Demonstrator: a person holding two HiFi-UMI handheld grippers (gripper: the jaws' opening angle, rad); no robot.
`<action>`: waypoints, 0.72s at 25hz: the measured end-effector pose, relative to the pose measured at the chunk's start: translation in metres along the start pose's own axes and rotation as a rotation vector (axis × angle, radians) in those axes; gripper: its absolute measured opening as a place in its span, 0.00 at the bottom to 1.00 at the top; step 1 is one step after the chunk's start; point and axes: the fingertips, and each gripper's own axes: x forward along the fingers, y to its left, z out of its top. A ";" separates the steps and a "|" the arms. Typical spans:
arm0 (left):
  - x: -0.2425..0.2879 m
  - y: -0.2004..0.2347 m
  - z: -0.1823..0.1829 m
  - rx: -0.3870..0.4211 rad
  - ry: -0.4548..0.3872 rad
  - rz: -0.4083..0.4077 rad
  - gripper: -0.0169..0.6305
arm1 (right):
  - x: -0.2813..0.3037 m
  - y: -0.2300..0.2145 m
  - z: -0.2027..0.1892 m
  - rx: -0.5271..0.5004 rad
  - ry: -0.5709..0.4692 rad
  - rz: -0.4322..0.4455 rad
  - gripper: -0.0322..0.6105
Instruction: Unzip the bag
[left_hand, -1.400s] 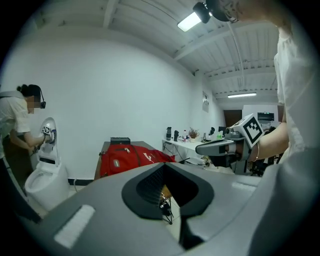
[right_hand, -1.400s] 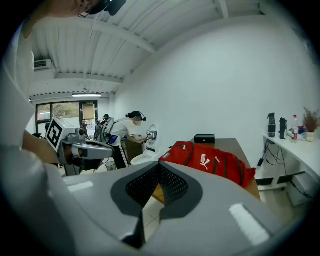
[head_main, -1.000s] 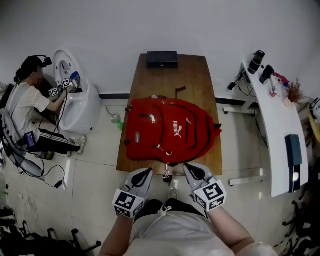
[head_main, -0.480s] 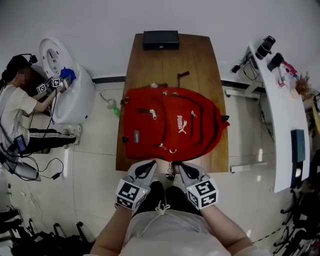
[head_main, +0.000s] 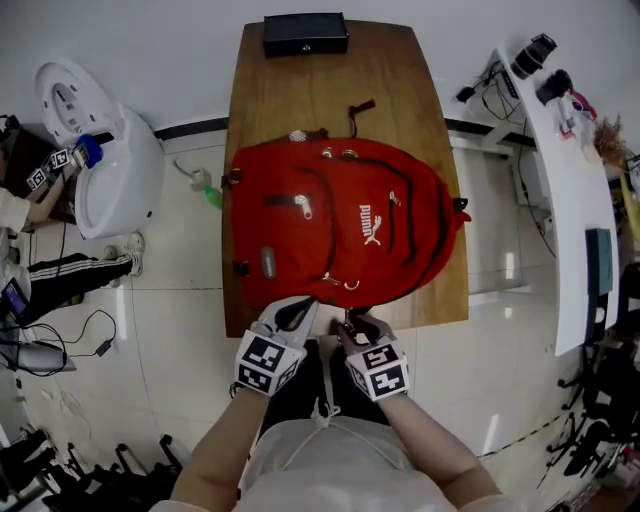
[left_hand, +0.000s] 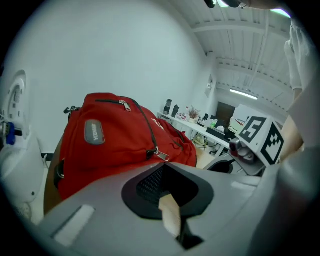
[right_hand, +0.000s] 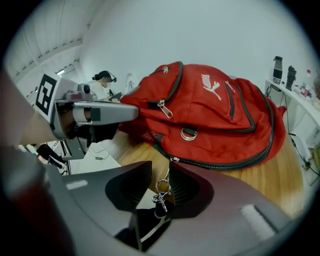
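Note:
A red backpack lies flat on the wooden table, all its zippers closed. Its main zipper's pull with a small metal ring hangs over the near table edge. My right gripper is at that edge and its jaws are opening: the pull dangles in the gap between the pads, and neither pad presses on it. To its left, my left gripper points at the bag's near edge with its jaws together and nothing in them. In the left gripper view the backpack rises just ahead of the jaws.
A black box sits at the table's far end. A white machine stands on the floor to the left, with a seated person beside it. A white desk with gear runs along the right.
Both grippers have moved forward to the bag's near edge. The right jaws, together before, now stand apart around the zipper pull.

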 end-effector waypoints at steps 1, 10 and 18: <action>0.003 0.001 -0.003 -0.004 0.007 -0.007 0.04 | 0.005 -0.001 -0.005 0.010 0.016 -0.008 0.22; 0.020 -0.006 -0.016 -0.006 0.037 -0.076 0.04 | 0.021 -0.025 -0.013 0.025 0.023 -0.125 0.09; 0.046 -0.021 -0.025 -0.014 0.105 -0.140 0.04 | 0.019 -0.027 -0.014 -0.012 0.061 -0.043 0.07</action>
